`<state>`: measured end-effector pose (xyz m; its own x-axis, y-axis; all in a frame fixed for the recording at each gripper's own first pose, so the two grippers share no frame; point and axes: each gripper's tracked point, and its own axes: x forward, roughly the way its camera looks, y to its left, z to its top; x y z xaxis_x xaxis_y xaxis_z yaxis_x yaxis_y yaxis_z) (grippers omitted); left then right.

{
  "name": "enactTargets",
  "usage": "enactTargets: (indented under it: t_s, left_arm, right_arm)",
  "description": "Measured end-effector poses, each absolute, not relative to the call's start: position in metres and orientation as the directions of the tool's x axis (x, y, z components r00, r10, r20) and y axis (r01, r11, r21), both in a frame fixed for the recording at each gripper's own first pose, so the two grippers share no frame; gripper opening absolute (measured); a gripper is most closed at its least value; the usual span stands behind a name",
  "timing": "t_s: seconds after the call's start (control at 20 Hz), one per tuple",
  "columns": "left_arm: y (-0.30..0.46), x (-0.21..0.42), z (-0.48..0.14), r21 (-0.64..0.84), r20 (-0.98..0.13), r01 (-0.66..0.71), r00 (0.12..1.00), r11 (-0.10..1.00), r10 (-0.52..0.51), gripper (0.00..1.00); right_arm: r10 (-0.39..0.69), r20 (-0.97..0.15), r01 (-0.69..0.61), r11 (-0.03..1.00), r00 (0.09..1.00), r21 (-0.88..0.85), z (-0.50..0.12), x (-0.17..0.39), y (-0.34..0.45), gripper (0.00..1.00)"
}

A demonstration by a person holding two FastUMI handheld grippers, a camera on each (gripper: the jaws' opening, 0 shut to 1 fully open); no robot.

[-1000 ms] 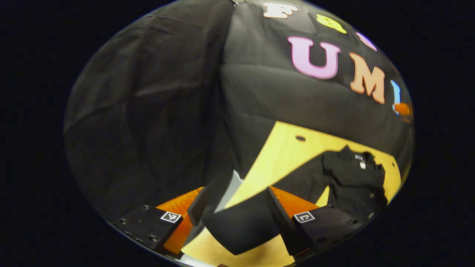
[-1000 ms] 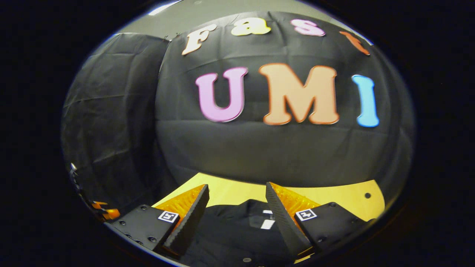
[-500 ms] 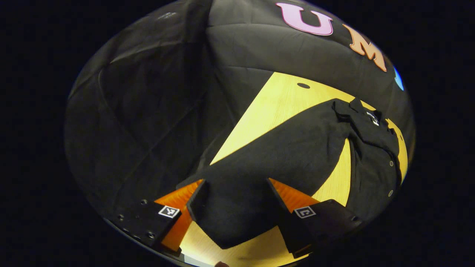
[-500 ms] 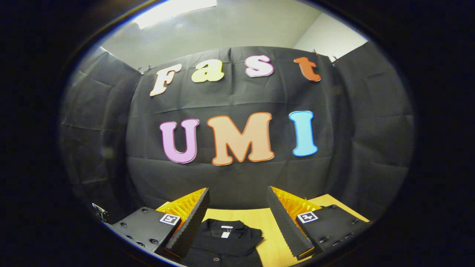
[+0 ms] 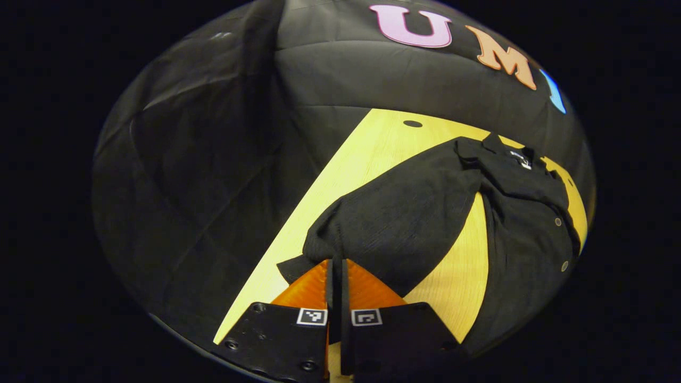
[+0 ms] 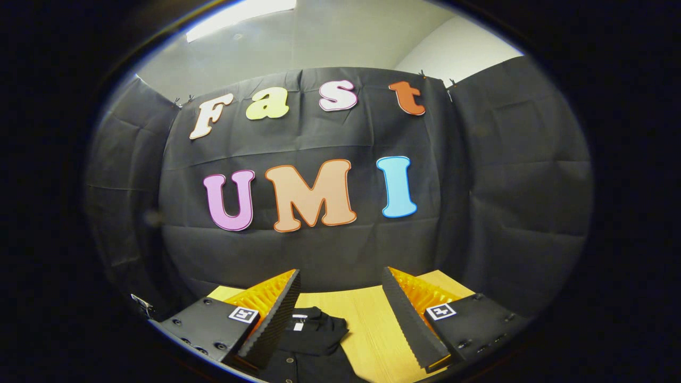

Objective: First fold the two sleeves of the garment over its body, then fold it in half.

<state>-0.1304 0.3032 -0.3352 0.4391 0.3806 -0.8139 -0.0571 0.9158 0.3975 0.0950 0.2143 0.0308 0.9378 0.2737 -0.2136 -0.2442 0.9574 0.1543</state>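
Low at the frame's bottom centre, the left gripper (image 5: 335, 266) has its fingers pinched together on the sleeve (image 5: 396, 213) of the black garment (image 5: 526, 223) lying on the surface (image 5: 367, 154). Meanwhile the right gripper (image 6: 340, 308) hovers level, fingers wide apart.

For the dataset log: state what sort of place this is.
Most likely an indoor recording booth, not a home: black cloth walls enclose a bare wooden table, a black garment lies spread on it, and a plain ceiling with a light panel shows above the cloth.

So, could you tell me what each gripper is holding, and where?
The left gripper is shut on the shirt's sleeve at its cuff end. The right gripper is open, holding nothing.
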Motion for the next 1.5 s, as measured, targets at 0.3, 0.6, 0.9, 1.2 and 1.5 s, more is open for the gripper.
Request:
enactTargets:
  t_s: [0.3,0.6,0.9,1.2,1.5]
  left_arm:
    - [0.297,-0.117,-0.317,0.404,-0.825,-0.008,0.428,0.915,0.368,0.0]
    - [0.219,-0.014,-0.277,0.317,-0.763,-0.014,0.59,0.948,0.264,0.0]
    - [0.045,0.122,-0.266,0.196,-0.659,0.178,0.752,0.964,-0.005,0.0]
    - [-0.152,0.117,-0.345,0.052,-0.696,0.439,0.66,0.897,-0.283,0.0]
    - [-0.292,0.049,-0.397,-0.298,-0.686,0.479,0.494,0.826,-0.534,1.0]
  right_arm:
    - [0.22,-0.219,-0.2,0.974,0.951,0.108,0.035,0.086,0.176,0.96]
    - [0.149,-0.276,-0.133,0.988,0.95,0.075,0.012,0.084,0.111,0.98]
    - [0.095,-0.294,-0.078,0.995,0.951,0.067,-0.001,0.084,0.045,0.98]
    - [0.004,-0.325,0.026,0.996,0.946,0.088,-0.018,0.081,-0.029,0.98]
    - [-0.057,-0.371,0.093,0.993,0.927,0.079,-0.036,0.076,-0.078,0.98]
